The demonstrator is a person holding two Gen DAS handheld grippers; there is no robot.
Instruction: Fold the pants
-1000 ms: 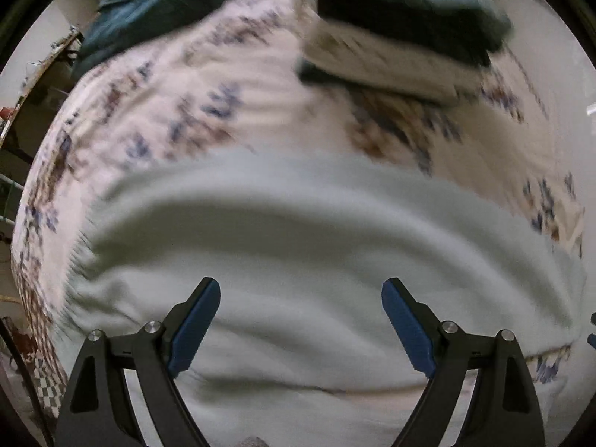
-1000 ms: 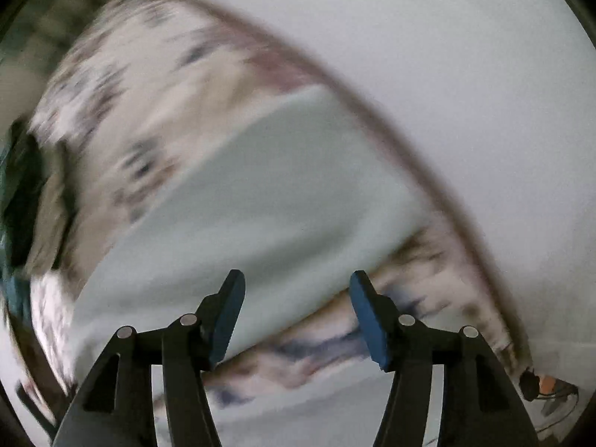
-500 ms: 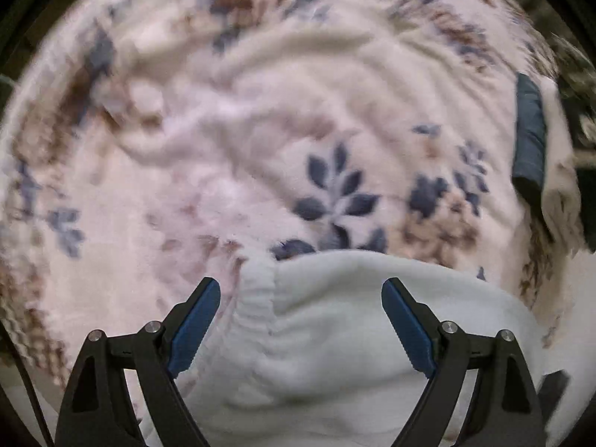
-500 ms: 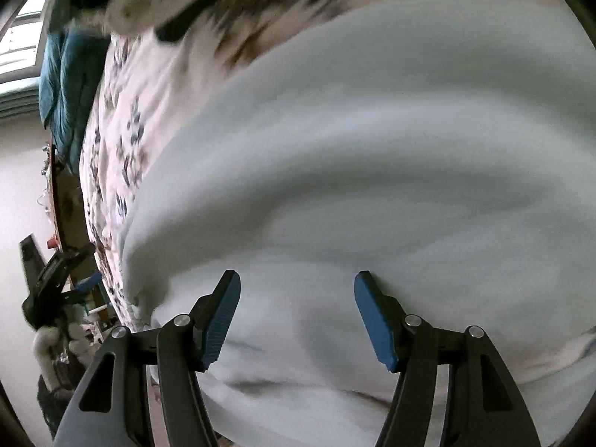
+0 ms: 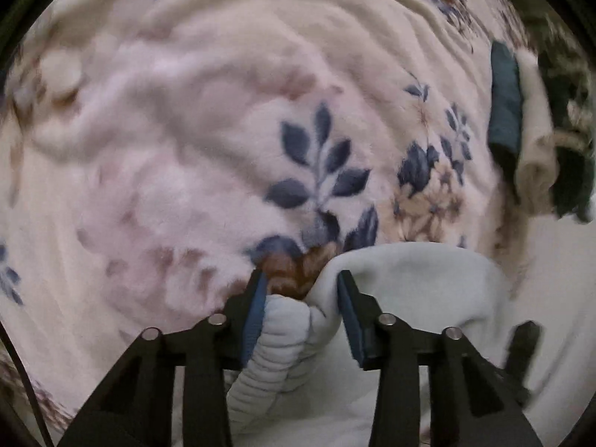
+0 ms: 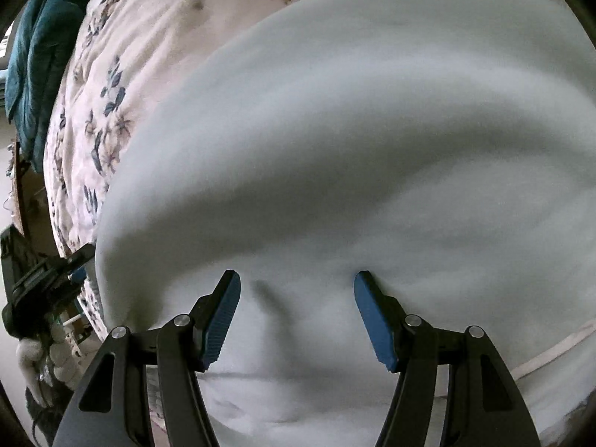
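Pants (image 5: 409, 283) lie on the bed (image 5: 186, 149); our left tongs (image 5: 300, 294), wide open half a second ago, now pinch their ribbed edge. Right tongs (image 6: 296, 290) hover open, so a fold can start.

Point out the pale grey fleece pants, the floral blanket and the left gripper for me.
pale grey fleece pants (image 6: 372, 119): right wrist view, broad smooth leg panel.
floral blanket (image 5: 186, 130): left wrist view, bare pinkish area.
left gripper (image 5: 301, 298): left wrist view, between fingertips pinching the ribbed edge.

Both wrist views look closely down along their fingers (image 5: 257, 309), sharing pants (image 6: 335, 130) and blanket (image 5: 186, 130).
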